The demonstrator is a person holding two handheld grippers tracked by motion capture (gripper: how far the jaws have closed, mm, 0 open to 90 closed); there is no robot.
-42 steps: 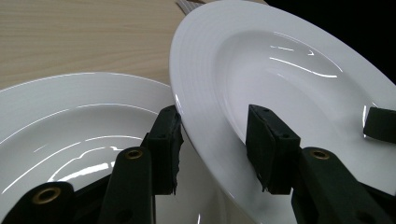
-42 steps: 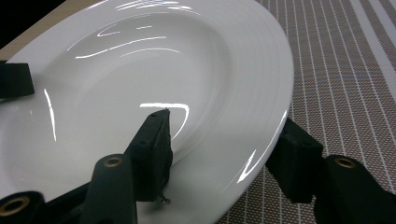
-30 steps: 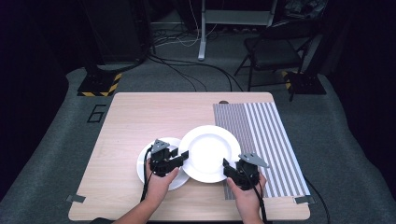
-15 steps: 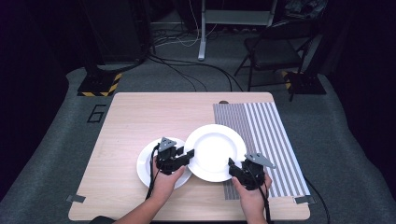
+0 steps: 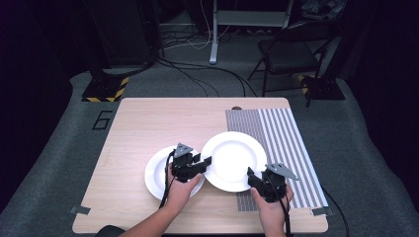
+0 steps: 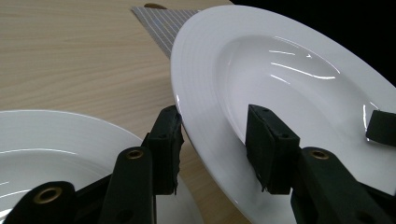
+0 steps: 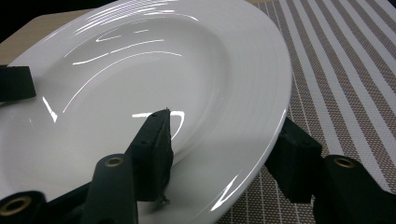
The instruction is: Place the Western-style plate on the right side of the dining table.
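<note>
From the high view, a person is holding a large white plate (image 5: 232, 160) between two grippers, the left gripper (image 5: 200, 165) clamping its left rim and the right gripper (image 5: 253, 178) clamping its near right rim. Compared with a second ago, the plate is sitting further left, leaving more of the striped placemat (image 5: 286, 143) on the desk's right side bare and overlapping more of the smaller white plate (image 5: 158, 173) near the desk's front edge; this suggests it is being carried over to stack there. In the left gripper view, the left gripper's (image 6: 212, 144) jaws are standing partly closed, one under and one over the tilted rim, with the smaller plate just below. In the right gripper view, the right gripper (image 7: 224, 154) is pinching the opposite rim likewise, above the placemat's stripes.
</note>
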